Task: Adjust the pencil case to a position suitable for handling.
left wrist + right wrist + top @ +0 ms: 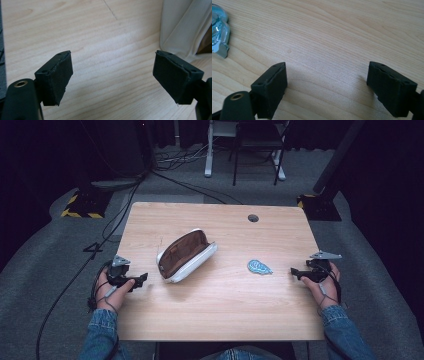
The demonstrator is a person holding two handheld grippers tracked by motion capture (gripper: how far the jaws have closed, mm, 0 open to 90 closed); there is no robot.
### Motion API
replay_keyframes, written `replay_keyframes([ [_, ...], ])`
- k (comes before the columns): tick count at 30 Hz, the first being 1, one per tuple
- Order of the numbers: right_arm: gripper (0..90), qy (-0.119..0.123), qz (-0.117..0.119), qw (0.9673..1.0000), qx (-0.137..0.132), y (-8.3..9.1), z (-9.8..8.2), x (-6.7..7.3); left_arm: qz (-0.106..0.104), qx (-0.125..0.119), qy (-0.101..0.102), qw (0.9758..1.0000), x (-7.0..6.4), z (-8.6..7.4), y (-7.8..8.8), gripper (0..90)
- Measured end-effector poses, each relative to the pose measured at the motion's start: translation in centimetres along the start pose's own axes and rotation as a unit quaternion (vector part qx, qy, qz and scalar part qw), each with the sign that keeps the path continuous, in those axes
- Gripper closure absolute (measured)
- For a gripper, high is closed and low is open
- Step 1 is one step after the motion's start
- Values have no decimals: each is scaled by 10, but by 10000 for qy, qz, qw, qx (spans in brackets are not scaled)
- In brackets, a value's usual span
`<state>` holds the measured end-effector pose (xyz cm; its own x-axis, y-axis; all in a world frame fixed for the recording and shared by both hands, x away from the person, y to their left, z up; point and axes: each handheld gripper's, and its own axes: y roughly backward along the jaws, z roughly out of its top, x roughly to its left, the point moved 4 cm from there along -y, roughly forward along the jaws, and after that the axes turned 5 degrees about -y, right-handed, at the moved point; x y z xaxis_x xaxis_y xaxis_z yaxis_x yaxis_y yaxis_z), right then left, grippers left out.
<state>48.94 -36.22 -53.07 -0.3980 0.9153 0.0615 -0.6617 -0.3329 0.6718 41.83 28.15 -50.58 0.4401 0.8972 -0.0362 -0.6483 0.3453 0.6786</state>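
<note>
wooden bench (220,310) under a fixed high view, pale grain, with a round hole (253,218) near the far edge. around it: grey carpeted floor (40,265), black cables (80,270) snaking along the left side, a yellow-and-black striped stand base (80,206) at far left, a dark stand base (320,206) at far right, and the legs of a white frame (209,155) and a dark chair (255,150) beyond.

lying open left of the bench's middle, a pencil case (186,255): white outside, brown lining, mouth gaping upward, long axis running diagonally from near-left to far-right. seen again at the right edge of the left gripper view as white fabric folds (182,27) with a sliver of brown. right of centre, well apart from the case, a small flat blue-and-white item (259,267), kind hard to tell; shows shiny and bluish at the top-left corner of the right gripper view (219,32). bare wood between each gripper and the nearest thing.

left gripper (141,279) held low near the bench's left edge, pointing right toward the case, jaws spread wide on nothing, gripped by the left hand (107,292) in a denim sleeve (100,335). right gripper (295,273) near the right edge, pointing left toward the blue item, jaws likewise wide apart and empty, in the right hand (325,287), forearm angled in from the lower right.
</note>
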Motion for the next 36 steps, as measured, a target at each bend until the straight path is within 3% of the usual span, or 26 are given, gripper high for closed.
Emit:
replay_keyframes([
  [8,171,14,20,10000,-4,0,0,0,-263,-440,117,9986,-4,18,19,179],
  [13,175,64,50,10000,-9,0,0,1,-368,-782,164,9961,-7,30,28,205],
  [20,175,94,73,9999,-9,0,0,1,-517,-998,127,9936,-16,42,30,211],
  [23,176,92,78,9999,-7,0,0,1,-641,-1139,104,9914,-21,48,30,211],
  [36,177,88,96,9999,-2,0,0,2,-875,-1120,-86,9898,-38,62,15,208],
])
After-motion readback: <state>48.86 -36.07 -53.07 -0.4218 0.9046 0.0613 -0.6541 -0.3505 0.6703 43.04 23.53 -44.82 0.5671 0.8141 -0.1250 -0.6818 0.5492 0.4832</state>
